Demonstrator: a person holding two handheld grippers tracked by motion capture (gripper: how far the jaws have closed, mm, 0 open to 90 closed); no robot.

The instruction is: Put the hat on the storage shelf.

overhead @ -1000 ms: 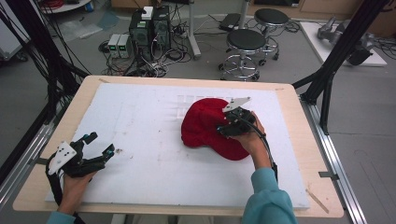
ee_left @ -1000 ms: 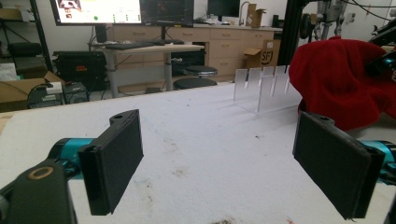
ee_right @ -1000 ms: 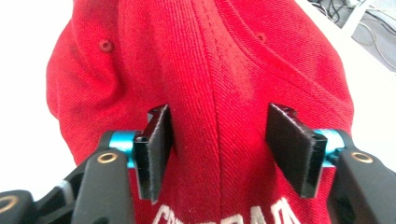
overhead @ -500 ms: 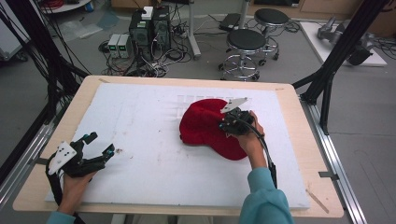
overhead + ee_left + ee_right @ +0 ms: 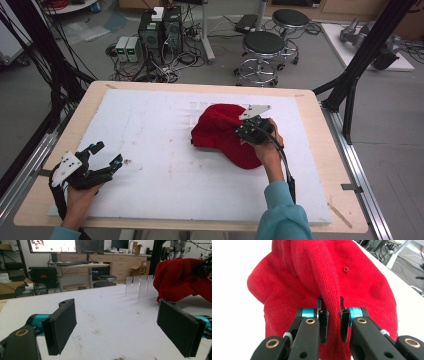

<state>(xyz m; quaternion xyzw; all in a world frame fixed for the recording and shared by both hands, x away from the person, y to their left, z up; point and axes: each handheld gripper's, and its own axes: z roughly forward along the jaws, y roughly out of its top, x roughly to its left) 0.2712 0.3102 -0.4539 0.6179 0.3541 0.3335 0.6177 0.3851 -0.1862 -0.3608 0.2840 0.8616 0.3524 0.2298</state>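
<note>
A red cap [image 5: 220, 132] lies on the white mat [image 5: 165, 150] right of the middle; in the left gripper view the red cap [image 5: 180, 280] sits at the far right. My right gripper [image 5: 248, 129] has just closed, and a raised fold of the cap's crown is pinched between its pads. In the right gripper view the gripper [image 5: 334, 323] squeezes that ridge of red fabric [image 5: 329, 285]. At the table's near left corner my left gripper [image 5: 102, 159] rests wide open, and in its own view nothing lies between the gripper's [image 5: 125, 332] pads.
A clear plastic rack [image 5: 141, 286] stands on the mat just behind the cap. Stools [image 5: 262, 47], computer boxes [image 5: 160, 27] and cables crowd the floor beyond the table's far edge. Black frame legs [image 5: 357, 75] rise at the right.
The right gripper's jaws have closed onto a fold of the red cap, bunching the fabric slightly. The left gripper has stayed where it was, open.
</note>
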